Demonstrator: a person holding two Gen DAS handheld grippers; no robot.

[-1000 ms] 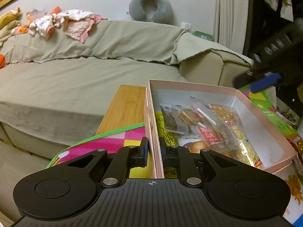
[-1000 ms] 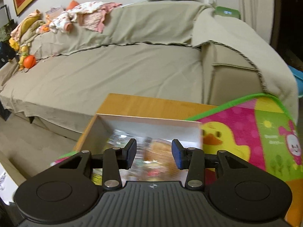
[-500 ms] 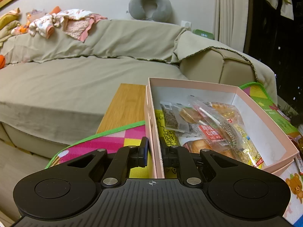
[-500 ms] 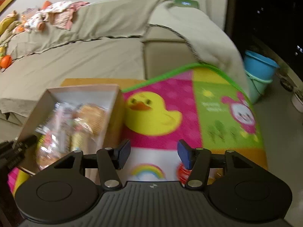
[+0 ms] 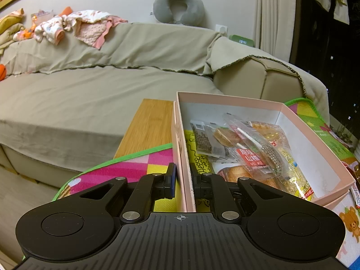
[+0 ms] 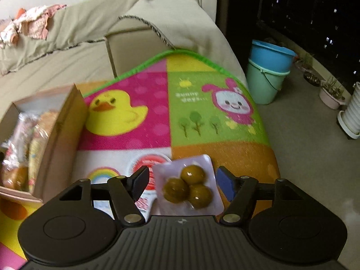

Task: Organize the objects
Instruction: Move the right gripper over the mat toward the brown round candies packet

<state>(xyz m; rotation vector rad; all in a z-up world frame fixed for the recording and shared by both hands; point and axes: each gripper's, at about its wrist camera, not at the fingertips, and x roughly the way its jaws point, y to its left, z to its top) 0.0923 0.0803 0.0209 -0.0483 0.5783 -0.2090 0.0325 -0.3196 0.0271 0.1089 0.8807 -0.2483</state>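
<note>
In the left wrist view, the left gripper (image 5: 182, 177) sits low in the centre of the frame with its jaws clenched on the near wall of the pink box (image 5: 290, 110), one finger outside the wall and the other inside. The box is open at the top and fills the right half of the frame; it rests partly on the colourful play mat (image 5: 126, 168) and partly on the wooden table (image 5: 148, 128). Inside lie several snack packets (image 5: 252, 150), clear wrappers piled over one another. A covered sofa (image 5: 90, 94) spans the upper left, with a grey neck pillow (image 5: 178, 7) on its back.

In the right wrist view, the right gripper (image 6: 182, 184) hangs low in the centre; its jaws have just been opening and stand apart, released. Between them, touching neither finger, lies a clear packet of three green-brown balls (image 6: 189, 186) on the mat (image 6: 202, 103), over its orange and white patches. The box (image 6: 60, 132) stands at the left edge of the frame, blurred. Two stacked buckets (image 6: 267, 72) stand on the floor at the upper right.
</note>
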